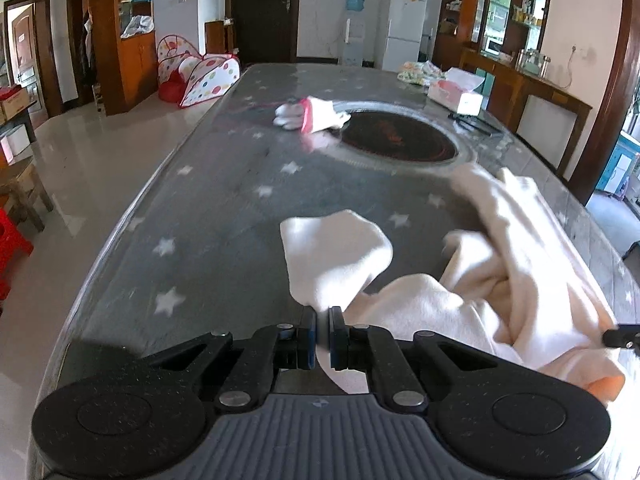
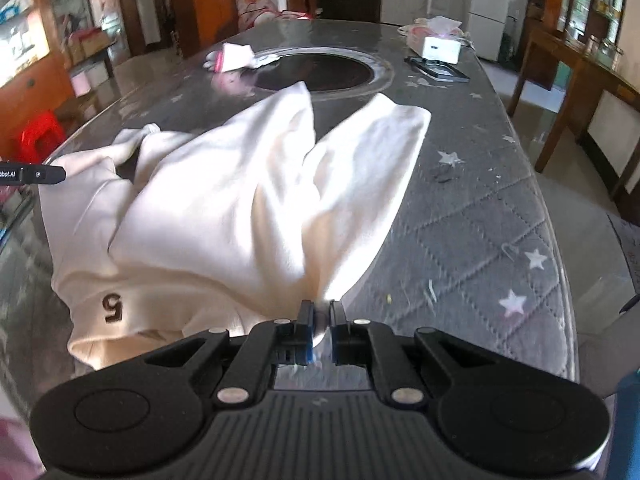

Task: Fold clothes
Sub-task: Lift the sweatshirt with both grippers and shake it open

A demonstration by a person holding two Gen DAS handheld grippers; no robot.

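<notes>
Both my grippers pinch the cream garment over the table.

My left gripper is clenched on a fold of the cream garment, and my right gripper grips another bunch of it; the cloth drapes between them across the grey star-print table cover, a "5" showing near its hem. Farther off, a tissue box holds tissues sticking out of its top, beside the dark round inset.

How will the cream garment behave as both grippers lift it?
Likely floppy: the cream garment sags in deep folds between the left gripper and right gripper. Probably light, hanging from small pinches. It may drag on the quilted table cover.
</notes>
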